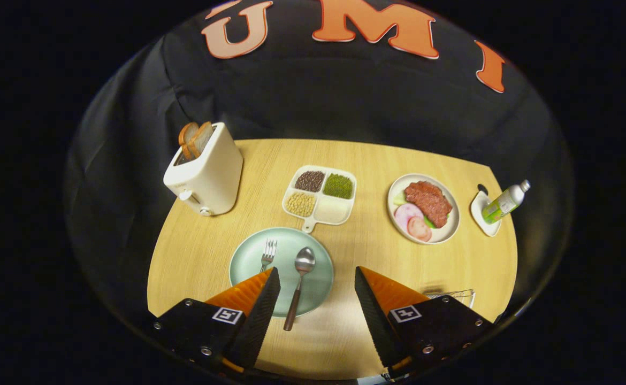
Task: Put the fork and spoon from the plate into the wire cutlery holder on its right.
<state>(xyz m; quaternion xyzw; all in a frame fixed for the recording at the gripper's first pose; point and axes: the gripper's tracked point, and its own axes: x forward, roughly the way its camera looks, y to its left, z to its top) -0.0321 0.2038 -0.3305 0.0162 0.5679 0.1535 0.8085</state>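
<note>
Fingers of the gripper (317, 299) stand wide apart with nothing between them but bare table (200, 251) and the near rim of the plate (249, 254). Just ahead, at about eleven o'clock from the gap, the spoon (298, 286) lies on the pale green plate, bowl pointing away and its dark handle reaching over the near rim toward the fingers. The fork (268, 255) lies just beside it at ten o'clock, tines away, its handle passing behind the left finger. Both look light, stiff and, at the metal ends, slippery; the spoon's handle, jutting past the rim, seems the easiest place to pinch. The wire cutlery holder (455, 295) peeks out at three o'clock, behind the right finger.
</note>
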